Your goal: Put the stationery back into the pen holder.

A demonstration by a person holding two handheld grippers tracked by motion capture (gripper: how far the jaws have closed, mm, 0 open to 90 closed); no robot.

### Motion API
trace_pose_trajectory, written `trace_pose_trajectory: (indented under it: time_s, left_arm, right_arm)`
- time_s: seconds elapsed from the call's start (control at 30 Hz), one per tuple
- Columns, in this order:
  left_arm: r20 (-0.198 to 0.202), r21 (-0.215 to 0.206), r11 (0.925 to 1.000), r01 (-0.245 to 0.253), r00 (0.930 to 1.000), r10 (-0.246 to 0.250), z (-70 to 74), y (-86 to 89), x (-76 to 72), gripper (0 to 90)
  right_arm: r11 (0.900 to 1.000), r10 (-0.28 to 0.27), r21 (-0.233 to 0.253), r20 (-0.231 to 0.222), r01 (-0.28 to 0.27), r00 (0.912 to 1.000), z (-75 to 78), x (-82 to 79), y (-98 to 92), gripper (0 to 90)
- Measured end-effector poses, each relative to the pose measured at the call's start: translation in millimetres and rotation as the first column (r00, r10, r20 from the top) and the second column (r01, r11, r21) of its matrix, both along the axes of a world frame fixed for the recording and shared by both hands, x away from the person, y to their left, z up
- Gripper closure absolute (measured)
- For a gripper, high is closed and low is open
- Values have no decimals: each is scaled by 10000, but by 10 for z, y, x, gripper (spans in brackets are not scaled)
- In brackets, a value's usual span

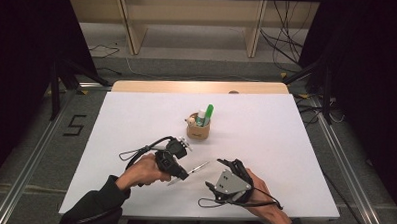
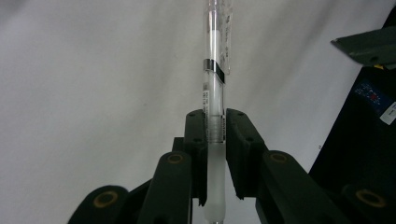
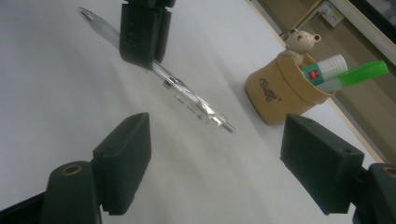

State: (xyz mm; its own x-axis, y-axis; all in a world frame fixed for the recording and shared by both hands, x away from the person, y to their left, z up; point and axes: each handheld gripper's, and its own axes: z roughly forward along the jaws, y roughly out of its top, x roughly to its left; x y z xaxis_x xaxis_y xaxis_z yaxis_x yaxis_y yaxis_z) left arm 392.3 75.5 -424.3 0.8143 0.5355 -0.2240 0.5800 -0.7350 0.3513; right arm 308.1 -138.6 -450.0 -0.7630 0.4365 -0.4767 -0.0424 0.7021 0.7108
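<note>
A clear plastic pen (image 1: 193, 170) (image 2: 215, 88) (image 3: 187, 95) is clamped between the jaws of my left gripper (image 1: 180, 174) (image 2: 215, 128), which is shut on its frosted grip; the pen sticks out toward the right gripper, just above the white table sheet (image 1: 136, 115). My right gripper (image 1: 223, 165) (image 3: 217, 158) is open with nothing between its jaws, a short way right of the pen's end. Behind them stands a tan pen cup (image 1: 198, 128) (image 3: 280, 95) with a small bear figure (image 3: 301, 41), a green marker (image 1: 208, 114) (image 3: 357, 74) and a white tube (image 3: 324, 67) in it.
The white sheet covers a wooden table (image 1: 197, 87). Cables (image 1: 135, 152) trail from both grippers over the sheet. Beyond the table's far edge are a wooden shelf frame (image 1: 189, 21) and floor cables. Black tripod legs (image 1: 55, 87) stand at the left and right.
</note>
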Motion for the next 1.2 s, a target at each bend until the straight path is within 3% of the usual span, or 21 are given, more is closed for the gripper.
trace_pose_trajectory:
  time_s: [0.23, 0.53, 0.73, 0.8, 0.83, 0.87, 0.9, 0.93, 1.1, 1.17, 1.2]
  left_arm:
    - [-30, 66, 9993, 380, 9993, -380, 34, -101, -5, 789]
    - [-34, 95, 9975, 696, 9976, -696, 66, -228, -18, 788]
    - [-34, 79, 9966, 825, 9966, -825, 79, -292, -23, 788]
    - [-27, 61, 9966, 826, 9966, -826, 83, -317, -27, 788]
    - [-50, 117, 9957, 923, 9957, -922, 88, -324, -24, 789]
    - [-40, 108, 9956, 932, 9956, -931, 86, -334, -27, 789]
    - [-50, 102, 9954, 948, 9955, -948, 86, -341, -28, 788]
    - [-54, 118, 9954, 946, 9955, -946, 87, -350, -30, 788]
    - [-82, 46, 9955, 942, 9955, -942, 93, -395, -33, 788]
    - [-91, 54, 9948, 1021, 9947, -1020, 102, -407, -32, 788]
    - [-96, 82, 9945, 1046, 9945, -1045, 104, -410, -31, 788]
  right_arm:
    - [9971, 254, -724, 452, -221, 9987, -45, -25, 65, 258]
    - [9859, 560, -1632, 1213, -357, 9910, -110, -77, 164, 290]
    - [9693, 827, -2430, 1828, -365, 9797, -163, -116, 217, 341]
    - [9640, 845, -2647, 2117, -261, 9737, -180, -121, 233, 366]
    - [9571, 1082, -2874, 2328, -380, 9665, -183, -111, 235, 378]
    - [9578, 938, -2864, 2345, -234, 9676, -198, -127, 245, 393]
    - [9446, 1173, -3265, 2431, -326, 9629, -188, -121, 241, 405]
    - [9517, 999, -3065, 2561, -172, 9615, -205, -129, 256, 414]
    - [9304, 1404, -3659, 2962, -236, 9447, -229, -132, 282, 474]
    - [9350, 1166, -3546, 2965, -41, 9479, -255, -151, 298, 497]
    - [9281, 1404, -3717, 3018, -192, 9430, -260, -143, 296, 512]
